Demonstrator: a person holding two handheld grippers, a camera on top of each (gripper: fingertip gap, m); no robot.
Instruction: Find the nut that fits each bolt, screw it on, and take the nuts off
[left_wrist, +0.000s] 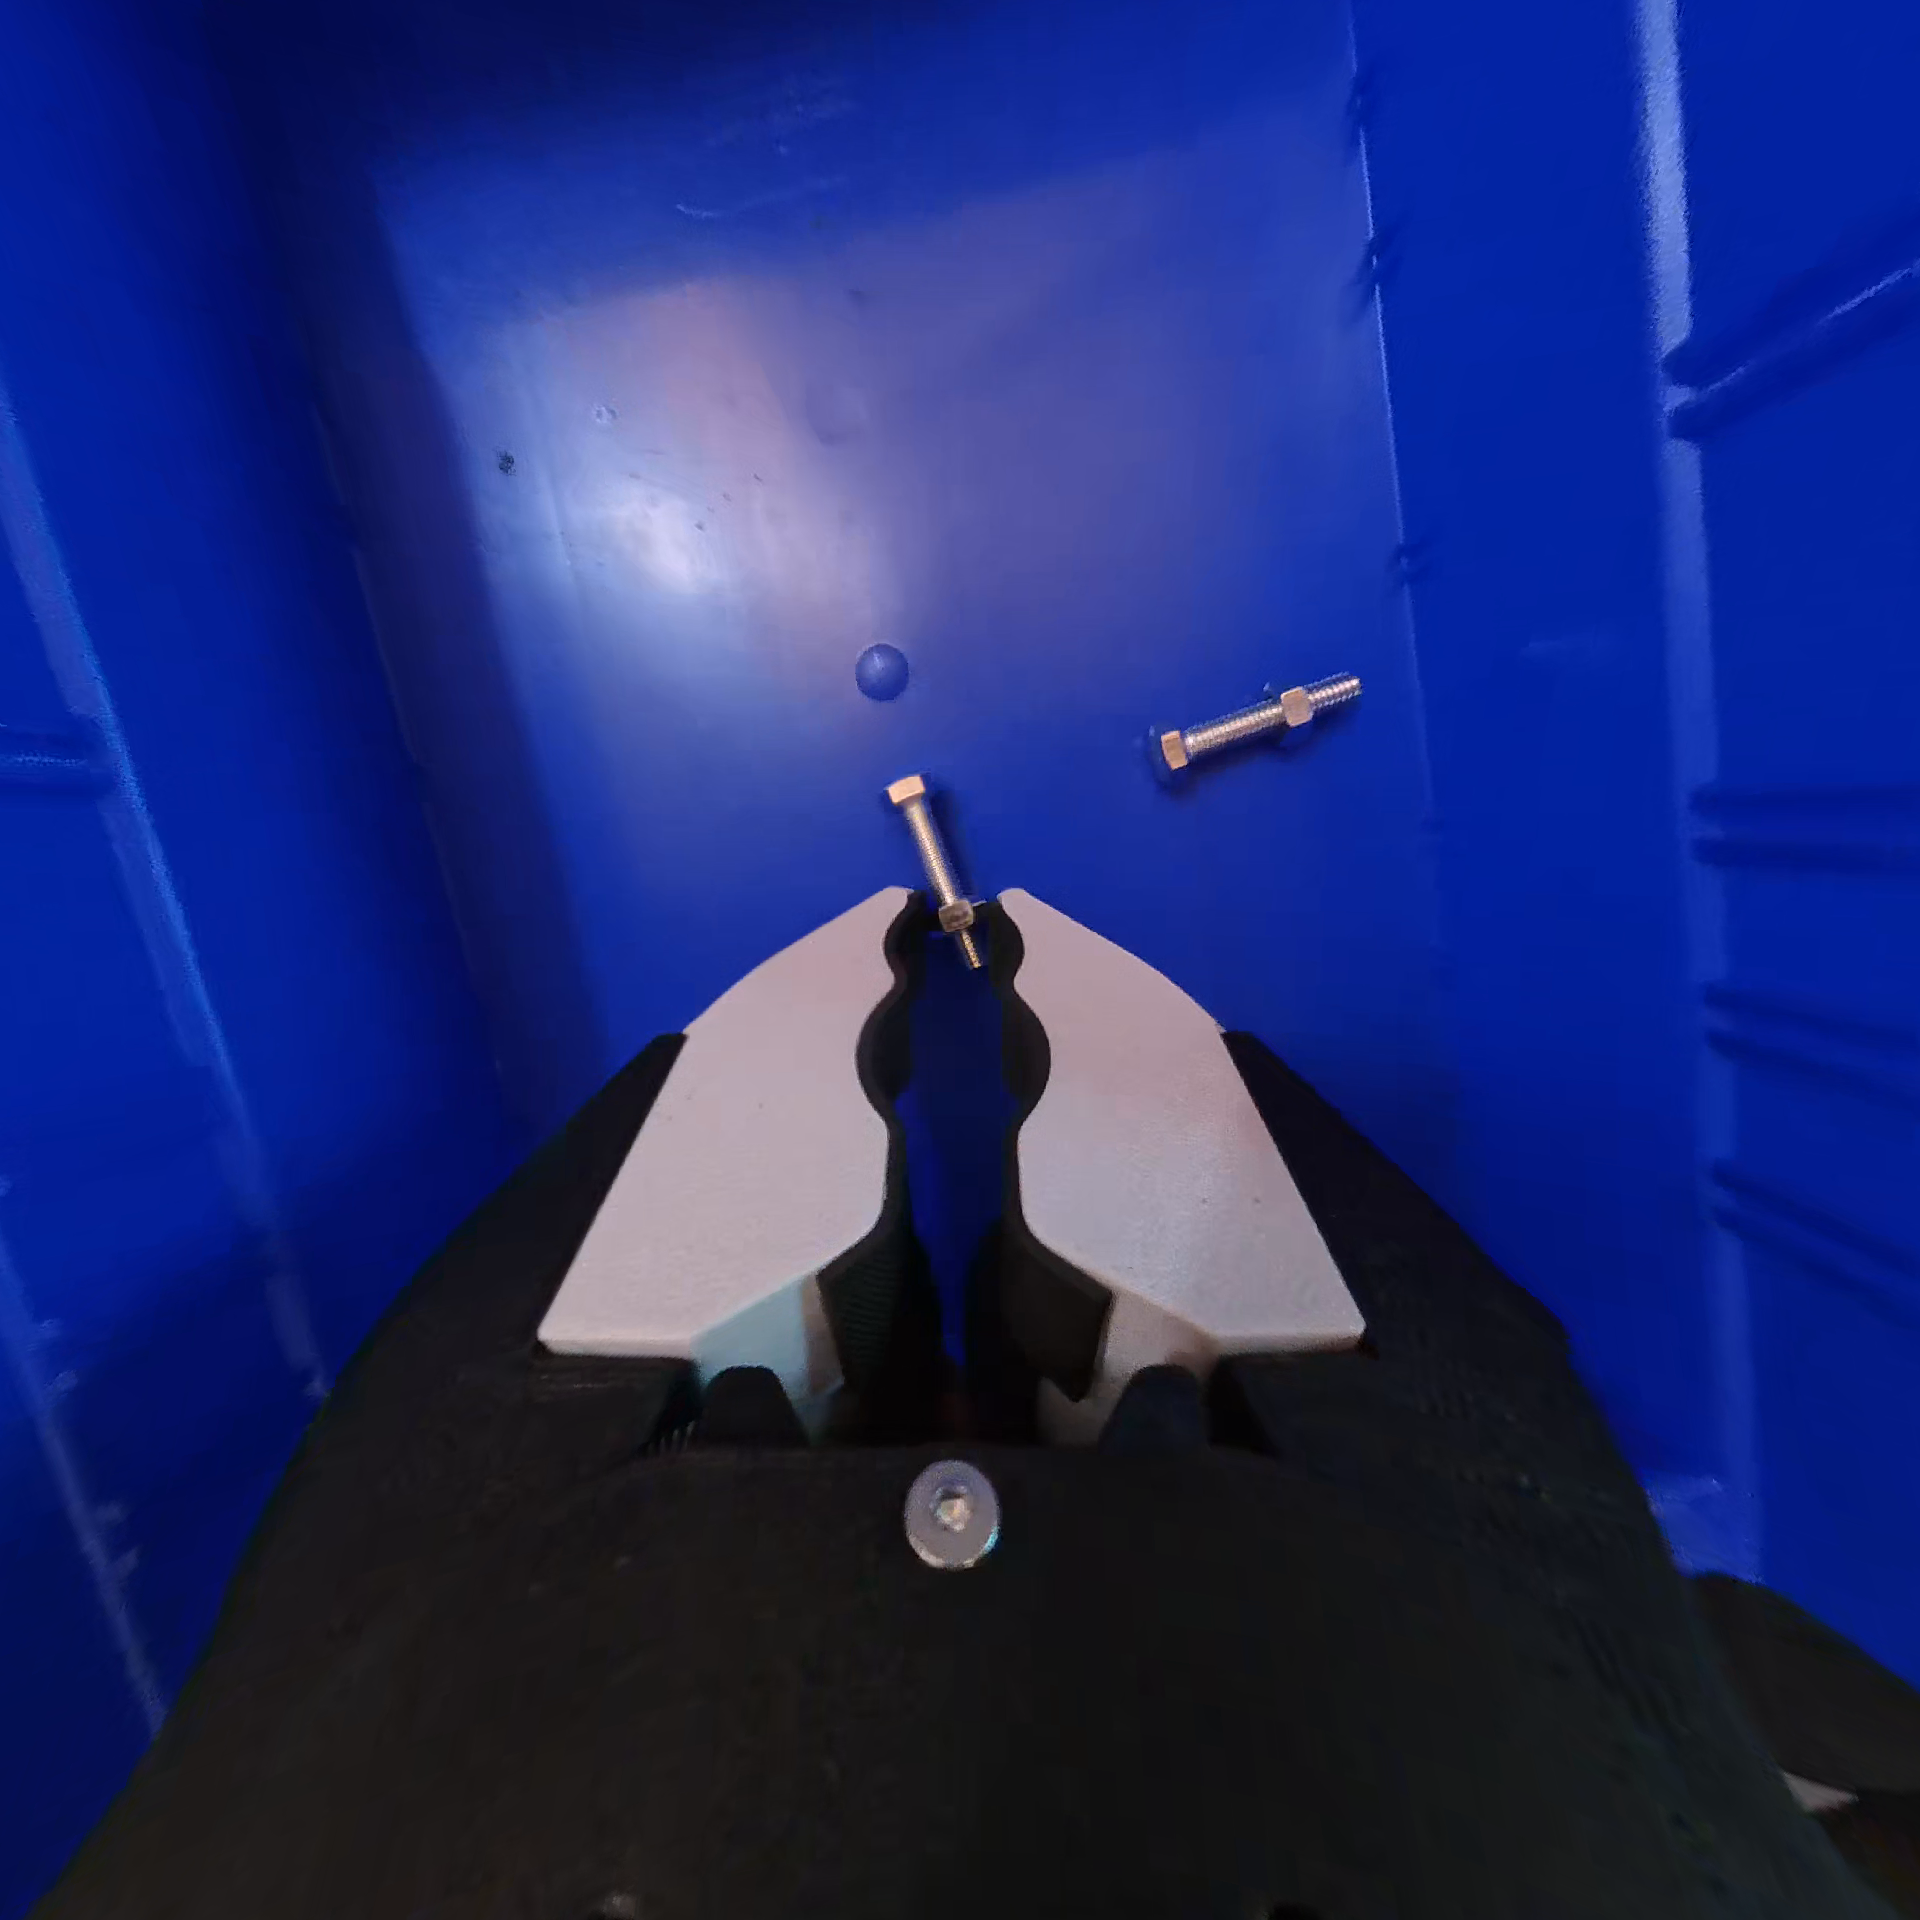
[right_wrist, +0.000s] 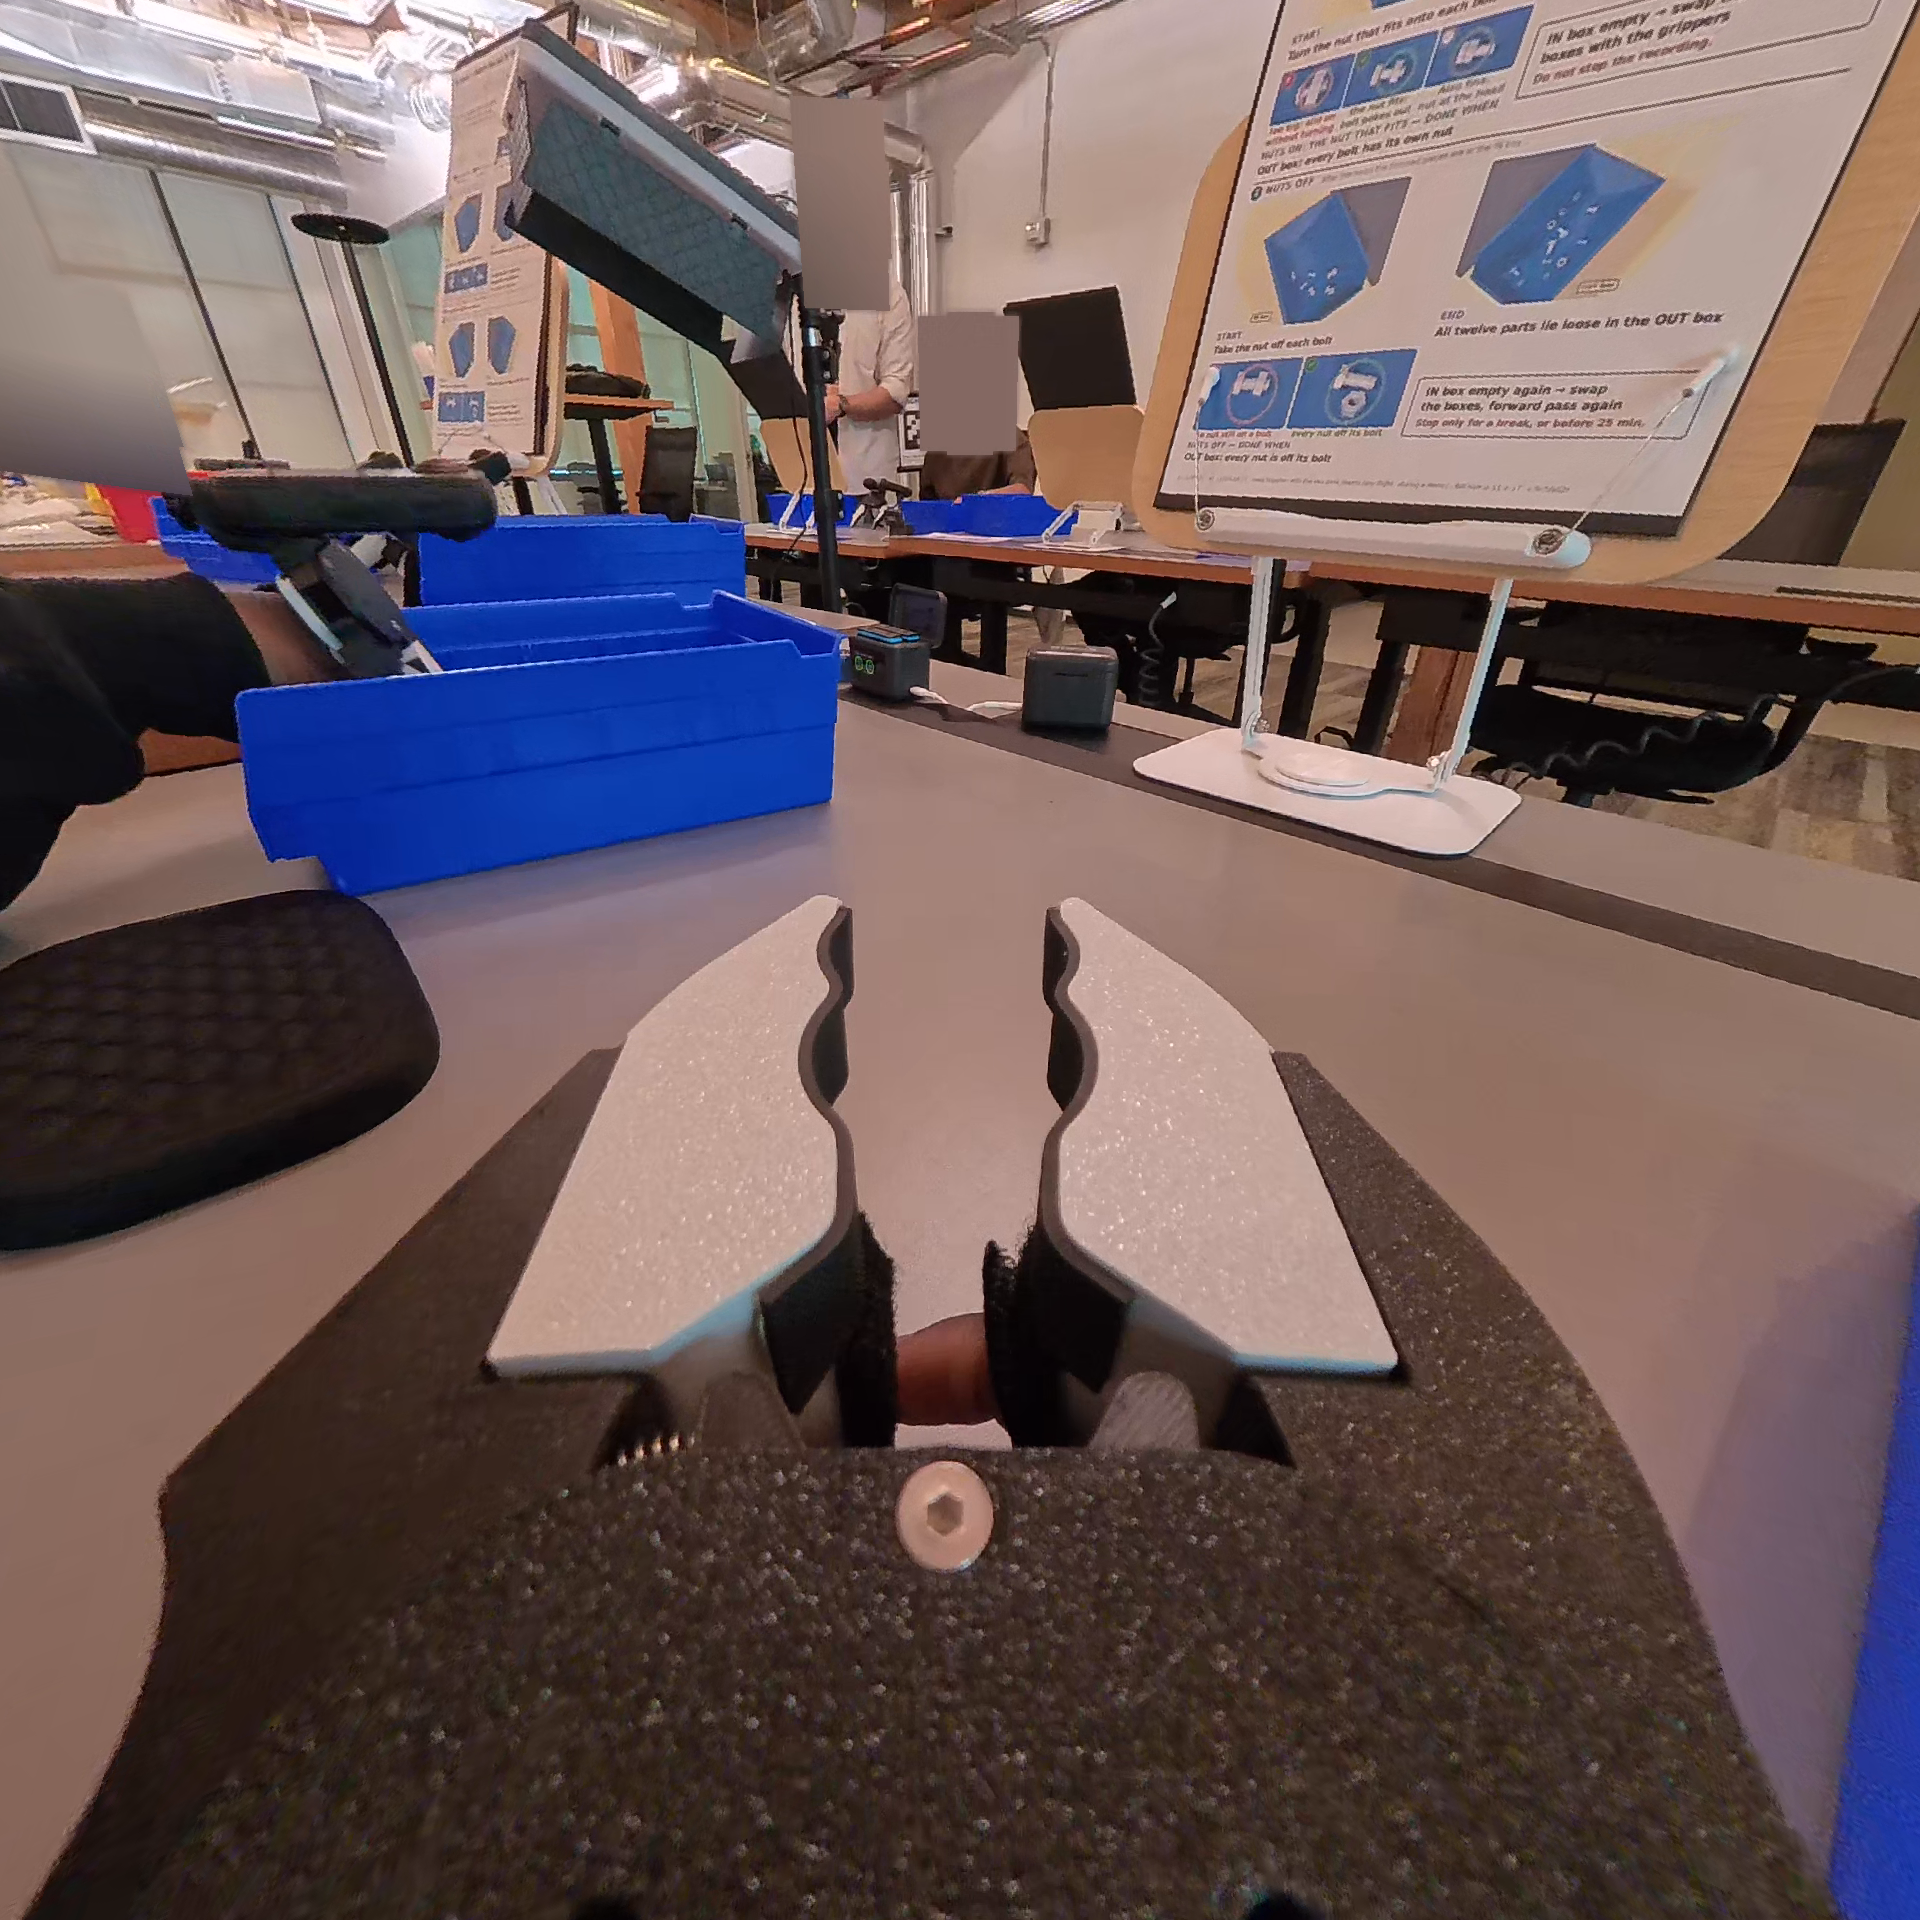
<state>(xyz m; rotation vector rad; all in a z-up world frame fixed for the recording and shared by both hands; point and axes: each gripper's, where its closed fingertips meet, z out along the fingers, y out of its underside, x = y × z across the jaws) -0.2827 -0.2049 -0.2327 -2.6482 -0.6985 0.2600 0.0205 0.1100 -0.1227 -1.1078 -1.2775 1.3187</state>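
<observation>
- Left gripper (left_wrist: 956, 914) reaches down into the blue plastic bin (left_wrist: 1538, 935), jaws nearly closed around the small silver hex nut (left_wrist: 954, 915) threaded on the thin silver hex-head bolt (left_wrist: 930, 857), which lies on the bin floor.
- Whether the pads actually press the nut: cannot tell. The right pad looks to be touching, with maybe a sliver of gap on the left.
- Risk: the grip is right at the fingertips on a tiny nut. My guess is that an off-centre squeeze pops it out or skids the bolt across the slick floor.
- Risk: nothing holds the bolt, so it may just spin with the nut.
- Second, thicker silver bolt with its nut on (left_wrist: 1252, 720) lies well apart near the right wall.
- Right gripper (right_wrist: 945, 935) hovers low over the grey table (right_wrist: 1351, 1039), level, jaws wide open and holding nothing.
</observation>
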